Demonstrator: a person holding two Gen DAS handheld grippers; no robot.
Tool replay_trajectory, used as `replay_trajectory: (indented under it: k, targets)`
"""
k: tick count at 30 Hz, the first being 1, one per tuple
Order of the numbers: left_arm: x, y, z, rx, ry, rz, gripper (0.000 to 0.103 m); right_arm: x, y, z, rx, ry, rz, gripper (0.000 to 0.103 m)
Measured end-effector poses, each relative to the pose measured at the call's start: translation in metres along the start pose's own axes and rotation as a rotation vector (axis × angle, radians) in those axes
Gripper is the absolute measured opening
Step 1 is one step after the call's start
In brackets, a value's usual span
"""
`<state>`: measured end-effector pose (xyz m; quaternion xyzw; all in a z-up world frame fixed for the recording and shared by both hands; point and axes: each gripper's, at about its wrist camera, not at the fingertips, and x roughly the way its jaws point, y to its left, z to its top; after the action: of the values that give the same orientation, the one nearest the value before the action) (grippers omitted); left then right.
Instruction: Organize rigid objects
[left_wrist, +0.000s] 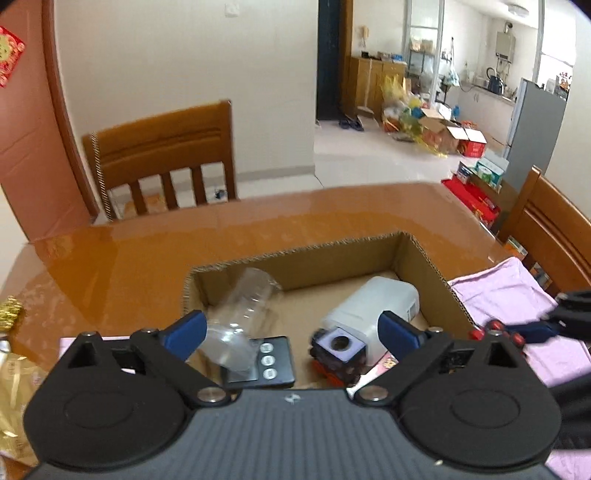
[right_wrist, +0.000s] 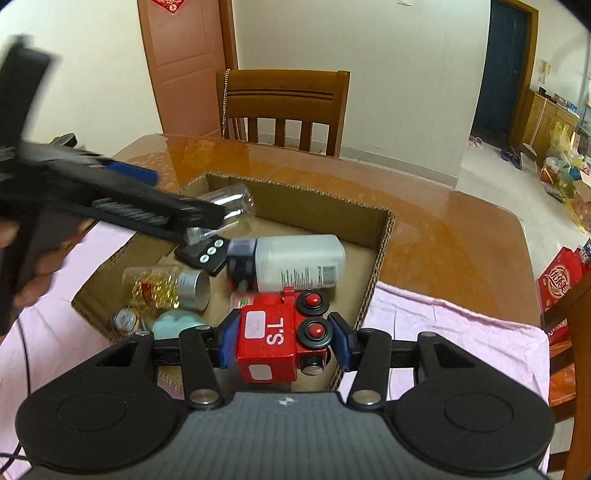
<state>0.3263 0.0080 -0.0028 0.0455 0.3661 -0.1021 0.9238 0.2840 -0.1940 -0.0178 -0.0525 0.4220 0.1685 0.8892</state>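
An open cardboard box (left_wrist: 432, 266) (right_wrist: 384, 229) stands on the wooden table. In it lie a clear plastic cup (left_wrist: 243, 306) (right_wrist: 232, 205), a white bottle (left_wrist: 373, 306) (right_wrist: 299, 262), a black remote (left_wrist: 269, 362) (right_wrist: 207, 254) and a small dark cube toy (left_wrist: 338, 350). My left gripper (left_wrist: 291, 332) is open and empty above the box, the cup just past its left finger. My right gripper (right_wrist: 282, 341) is shut on a red toy train (right_wrist: 277, 339) over the box's near edge. The left gripper (right_wrist: 122, 192) also shows in the right wrist view.
The box also holds a jar with gold trinkets (right_wrist: 166, 284), a teal round thing (right_wrist: 173, 325) and a small gauge (right_wrist: 123, 319). A pink cloth (right_wrist: 443, 332) lies under the box. Wooden chairs (left_wrist: 162, 162) (right_wrist: 284, 107) stand at the far side. A gold packet (left_wrist: 14, 391) lies at left.
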Motion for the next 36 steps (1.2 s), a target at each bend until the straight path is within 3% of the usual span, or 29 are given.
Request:
replay_trajectory:
  k: [3, 5, 7, 9, 18, 27, 36]
  targets:
    - [-0.021, 0.005, -0.003, -0.003, -0.014, 0.031, 0.101, 0.008, 0.001, 0.008, 0.005, -0.001, -0.008, 0.055]
    - [-0.034, 0.008, -0.006, -0.008, -0.019, 0.048, 0.101, 0.01, 0.001, 0.013, 0.009, 0.0, -0.013, 0.069]
    - [-0.046, 0.009, -0.01, -0.012, -0.016, 0.065, 0.101, 0.007, 0.003, 0.016, 0.021, -0.017, -0.023, 0.097]
    - [-0.057, 0.009, -0.014, -0.009, -0.015, 0.084, 0.101, 0.002, 0.004, 0.017, 0.038, -0.031, -0.029, 0.103]
    - [-0.101, -0.001, -0.036, -0.067, 0.059, 0.133, 0.101, -0.031, 0.025, 0.011, 0.108, 0.094, -0.147, 0.103]
    - [-0.12, -0.013, -0.053, -0.152, 0.154, 0.11, 0.101, -0.081, 0.041, -0.015, 0.208, 0.112, -0.245, 0.103]
    - [-0.131, -0.023, -0.052, -0.14, 0.158, 0.149, 0.101, -0.098, 0.052, -0.025, 0.233, 0.102, -0.264, 0.103]
